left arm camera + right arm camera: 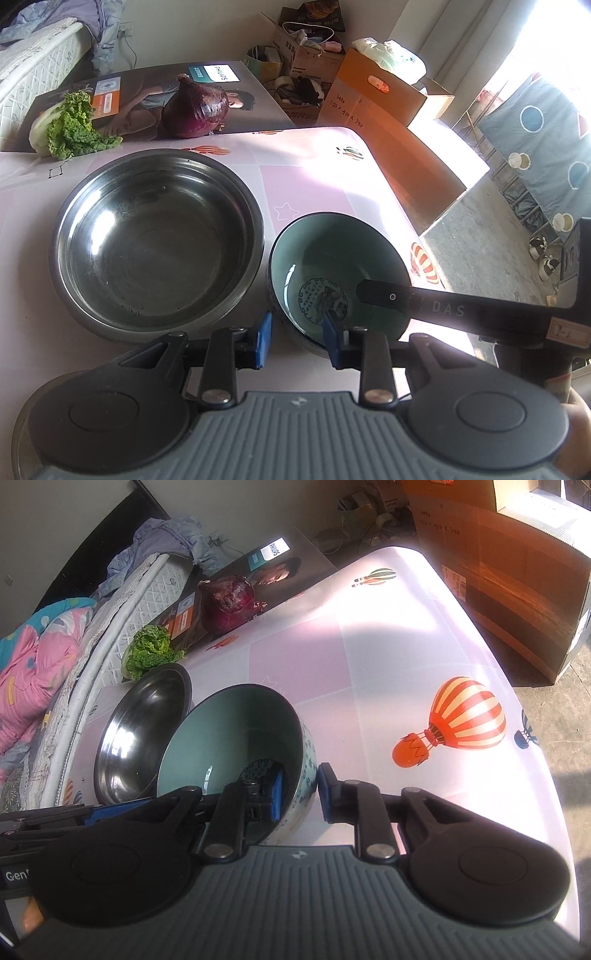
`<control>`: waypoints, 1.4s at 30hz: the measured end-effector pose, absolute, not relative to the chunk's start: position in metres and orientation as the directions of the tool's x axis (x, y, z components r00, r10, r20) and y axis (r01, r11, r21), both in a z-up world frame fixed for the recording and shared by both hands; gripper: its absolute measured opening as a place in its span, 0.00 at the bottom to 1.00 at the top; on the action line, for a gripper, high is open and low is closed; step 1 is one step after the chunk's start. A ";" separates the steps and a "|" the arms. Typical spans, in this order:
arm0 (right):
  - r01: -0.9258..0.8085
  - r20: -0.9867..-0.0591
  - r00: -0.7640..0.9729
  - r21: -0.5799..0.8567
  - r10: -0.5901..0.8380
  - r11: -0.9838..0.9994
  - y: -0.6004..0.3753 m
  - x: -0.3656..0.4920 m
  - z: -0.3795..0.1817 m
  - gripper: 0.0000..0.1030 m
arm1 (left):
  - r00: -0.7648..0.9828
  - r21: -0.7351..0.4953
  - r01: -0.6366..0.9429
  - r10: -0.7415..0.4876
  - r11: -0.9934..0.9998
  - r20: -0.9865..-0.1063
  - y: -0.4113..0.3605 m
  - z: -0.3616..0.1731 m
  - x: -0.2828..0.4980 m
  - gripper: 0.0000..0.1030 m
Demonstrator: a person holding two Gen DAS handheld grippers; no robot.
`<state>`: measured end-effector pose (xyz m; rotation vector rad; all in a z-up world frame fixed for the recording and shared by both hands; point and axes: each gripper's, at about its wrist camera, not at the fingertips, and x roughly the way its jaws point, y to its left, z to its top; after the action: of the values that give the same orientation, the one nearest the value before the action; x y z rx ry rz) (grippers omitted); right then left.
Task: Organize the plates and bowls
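In the left wrist view, my left hand-held gripper [295, 338] pinches the near rim of the green bowl [332, 266], low and right of the middle. The big metal bowl [155, 243] sits just beside it on the counter [314, 166].

In the right wrist view, my right hand-held gripper [299, 794] squeezes the green bowl's [229, 731] right wall, low in the middle. I think the smooth bowl could slip or bump the metal bowl [140, 720] if I pull unevenly

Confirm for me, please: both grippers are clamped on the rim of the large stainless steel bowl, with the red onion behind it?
Not quite. Both the left gripper and right gripper straddle the rim of the green ceramic bowl; the large stainless steel bowl stands untouched beside it, the red onion behind. Both wrist views show this.
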<state>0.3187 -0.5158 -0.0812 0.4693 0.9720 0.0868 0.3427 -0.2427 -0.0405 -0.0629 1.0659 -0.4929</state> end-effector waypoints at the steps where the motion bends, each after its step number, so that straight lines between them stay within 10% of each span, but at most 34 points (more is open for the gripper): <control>1: 0.126 -0.776 0.563 0.420 0.284 0.899 -0.516 0.316 -0.081 0.17 | 0.386 -0.281 0.361 -0.417 0.889 -0.823 -0.243 -0.041 0.342 0.29; 42: 0.126 -0.772 0.552 0.451 0.315 0.884 -0.525 0.302 -0.085 0.18 | 0.311 -0.231 0.377 -0.357 0.897 -0.881 -0.267 -0.063 0.346 0.24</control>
<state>0.3017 -0.5254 -0.0854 0.4941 0.9907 0.1177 0.3463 -0.2667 -0.0628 0.0192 1.1574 -0.4844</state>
